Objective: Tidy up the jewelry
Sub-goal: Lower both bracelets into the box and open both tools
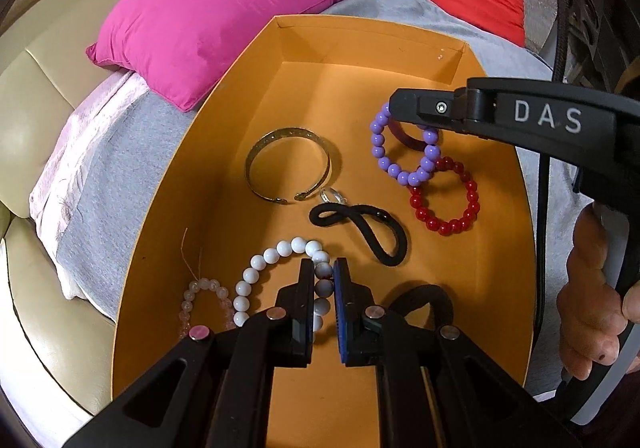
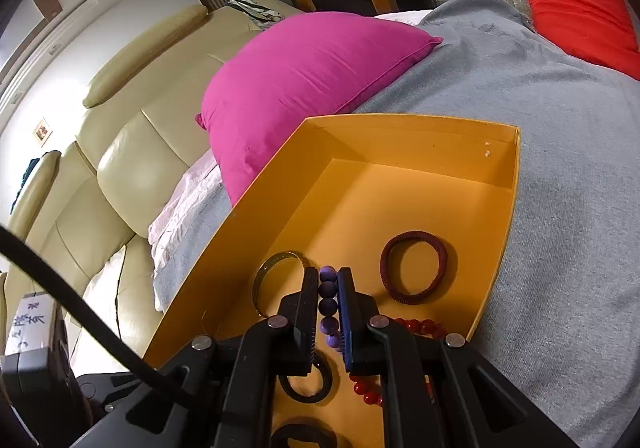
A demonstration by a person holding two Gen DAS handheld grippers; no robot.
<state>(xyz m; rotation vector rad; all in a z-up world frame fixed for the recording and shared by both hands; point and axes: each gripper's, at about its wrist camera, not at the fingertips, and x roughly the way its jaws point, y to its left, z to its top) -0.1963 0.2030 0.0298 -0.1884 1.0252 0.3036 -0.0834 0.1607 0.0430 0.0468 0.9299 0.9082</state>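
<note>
Left gripper (image 1: 323, 280) clamps white bead bracelet (image 1: 256, 280); right gripper (image 2: 329, 304), marked "DAS", clamps purple bead bracelet (image 2: 328, 288) in orange box (image 2: 416, 127).

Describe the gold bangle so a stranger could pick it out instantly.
Find the open orange cardboard box on the grey blanket beside the magenta pillow. Near the box's middle lies the gold metal bangle. Unlike the beaded bracelets and black elastic hair tie around it, it is a rigid band with a gap.
</note>
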